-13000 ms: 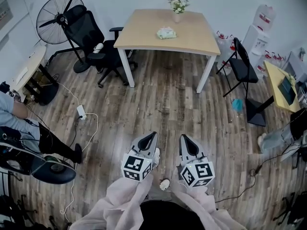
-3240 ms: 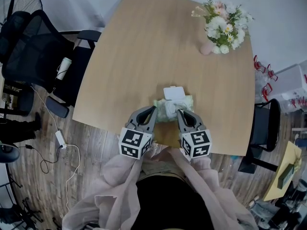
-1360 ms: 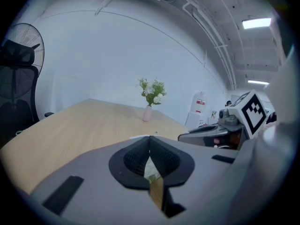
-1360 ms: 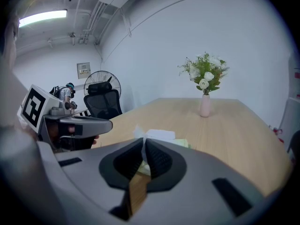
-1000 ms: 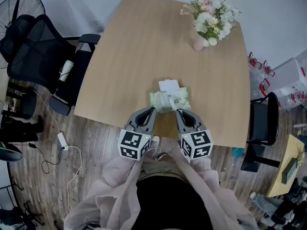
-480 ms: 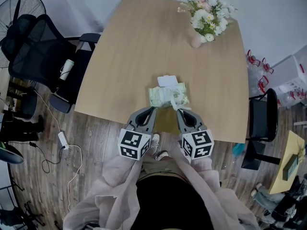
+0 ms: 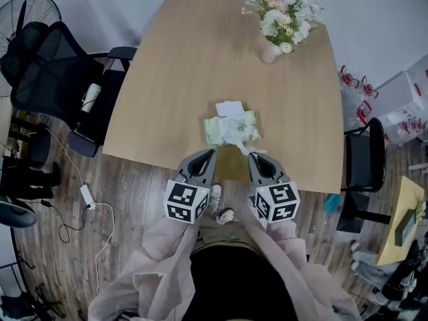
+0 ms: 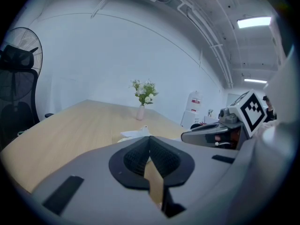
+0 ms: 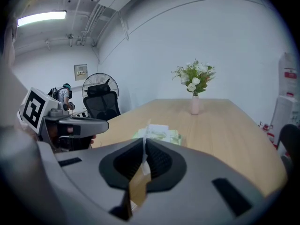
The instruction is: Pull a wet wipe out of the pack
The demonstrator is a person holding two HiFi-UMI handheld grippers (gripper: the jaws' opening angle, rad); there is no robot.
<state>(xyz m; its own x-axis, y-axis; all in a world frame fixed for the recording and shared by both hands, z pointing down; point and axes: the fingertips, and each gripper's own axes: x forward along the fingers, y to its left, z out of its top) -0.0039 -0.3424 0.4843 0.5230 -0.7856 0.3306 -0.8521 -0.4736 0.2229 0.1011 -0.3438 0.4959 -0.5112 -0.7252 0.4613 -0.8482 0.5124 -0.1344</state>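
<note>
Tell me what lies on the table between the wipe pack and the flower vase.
Nothing: the head view shows only bare tabletop between the wipe pack and the flower vase.

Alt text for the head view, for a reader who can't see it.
The right claw is shut on a wet wipe, drawn partway out of the open green pack near the table's front edge. The left claw is shut and empty; a vase of flowers stands at the far side.
</note>
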